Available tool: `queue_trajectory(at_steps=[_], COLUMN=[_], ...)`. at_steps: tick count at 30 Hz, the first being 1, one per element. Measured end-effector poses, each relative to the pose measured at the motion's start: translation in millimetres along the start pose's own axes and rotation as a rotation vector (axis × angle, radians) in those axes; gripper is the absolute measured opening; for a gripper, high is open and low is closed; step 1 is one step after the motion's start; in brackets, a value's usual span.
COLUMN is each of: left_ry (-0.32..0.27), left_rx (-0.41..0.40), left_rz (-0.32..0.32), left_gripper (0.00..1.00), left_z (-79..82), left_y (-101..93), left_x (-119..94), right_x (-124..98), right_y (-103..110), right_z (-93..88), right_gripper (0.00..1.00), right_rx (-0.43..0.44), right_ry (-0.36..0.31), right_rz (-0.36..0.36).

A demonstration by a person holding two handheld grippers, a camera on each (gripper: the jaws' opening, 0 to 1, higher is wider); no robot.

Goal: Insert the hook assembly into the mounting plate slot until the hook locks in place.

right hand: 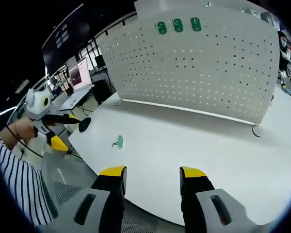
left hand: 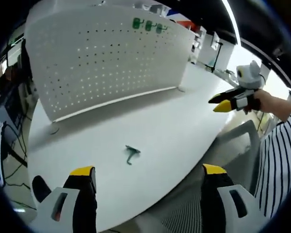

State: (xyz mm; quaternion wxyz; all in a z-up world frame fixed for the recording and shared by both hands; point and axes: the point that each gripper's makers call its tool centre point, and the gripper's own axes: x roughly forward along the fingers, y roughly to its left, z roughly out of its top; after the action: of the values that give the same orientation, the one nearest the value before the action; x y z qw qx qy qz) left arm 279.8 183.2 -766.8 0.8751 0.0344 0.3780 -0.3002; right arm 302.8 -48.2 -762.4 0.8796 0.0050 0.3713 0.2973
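A small green hook (left hand: 132,154) lies loose on the white table (left hand: 174,126), ahead of my left gripper (left hand: 148,171), whose yellow-tipped jaws stand wide open with nothing between them. The white perforated mounting plate (left hand: 106,58) stands upright at the table's far side, with three green hooks (left hand: 148,24) along its top. In the right gripper view the same hook (right hand: 119,141) lies left of and beyond my open, empty right gripper (right hand: 153,171), with the plate (right hand: 199,68) behind. Each gripper also appears in the other's view, held off the table edge: right gripper (left hand: 214,105), left gripper (right hand: 70,132).
A grey mesh chair back (left hand: 242,141) sits at the near table edge beside a person in a striped shirt (left hand: 281,160). A thin black cable end (right hand: 254,131) lies by the plate's foot. Desks with a lit screen (right hand: 80,73) stand beyond the table.
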Motion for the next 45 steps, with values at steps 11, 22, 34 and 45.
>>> queue_trajectory(at_steps=[11, 22, 34, 45], left_ry=[0.042, 0.028, 0.100, 0.164], left_rx=[0.095, 0.201, 0.365, 0.448], left_rz=[-0.064, -0.146, -0.220, -0.264], left_gripper=[0.91, 0.85, 0.72, 0.54], left_z=[-0.1, 12.1, 4.2, -2.6], left_y=[-5.1, -3.4, -1.2, 3.7], left_x=[23.3, 66.8, 106.5, 131.6], right_x=[1.0, 6.9, 12.0, 14.6], right_y=[15.8, 19.9, 18.3, 15.6], right_z=[-24.1, -30.1, -32.8, -41.0], right_gripper=[0.40, 0.38, 0.36, 0.35], right_rx=[0.025, 0.050, 0.093, 0.131], right_ry=[0.060, 0.091, 0.102, 0.124], right_rz=[0.047, 0.066, 0.074, 0.080])
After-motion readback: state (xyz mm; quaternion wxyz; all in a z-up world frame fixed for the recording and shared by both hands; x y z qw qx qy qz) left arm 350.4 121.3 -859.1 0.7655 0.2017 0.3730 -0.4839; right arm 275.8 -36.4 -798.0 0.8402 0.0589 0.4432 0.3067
